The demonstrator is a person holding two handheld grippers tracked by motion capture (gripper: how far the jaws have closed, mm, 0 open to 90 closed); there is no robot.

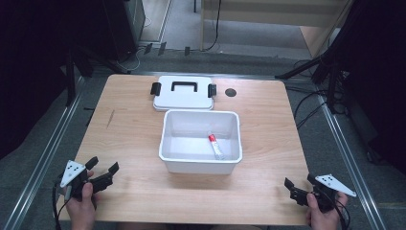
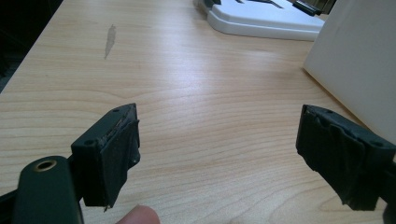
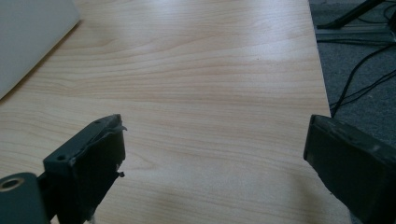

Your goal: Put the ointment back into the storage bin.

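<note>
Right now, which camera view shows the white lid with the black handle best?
The high view: the whole white lid lies flat on the table behind the open white bin, its black handle and both side latches clear. The left gripper view catches just its near edge at the top. The right gripper view faces bare table beside the bin's wall.

The table [image 1: 134, 143] under me is pale wood-grain, smooth with a soft sheen, marked by a dull grey scuff [image 2: 110, 41] at my eleven o'clock. My left gripper [image 2: 219, 154] wears matt black jaw pads, rubbery-looking and frayed at the edges; my right gripper [image 3: 215, 163] has the same worn matt black facing. The white bin [image 1: 201, 165] at table centre looks like smooth, slightly glossy plastic. At its twelve o'clock, the white lid [image 1: 184, 101] has the same plastic look, with black handle and clips.
</note>
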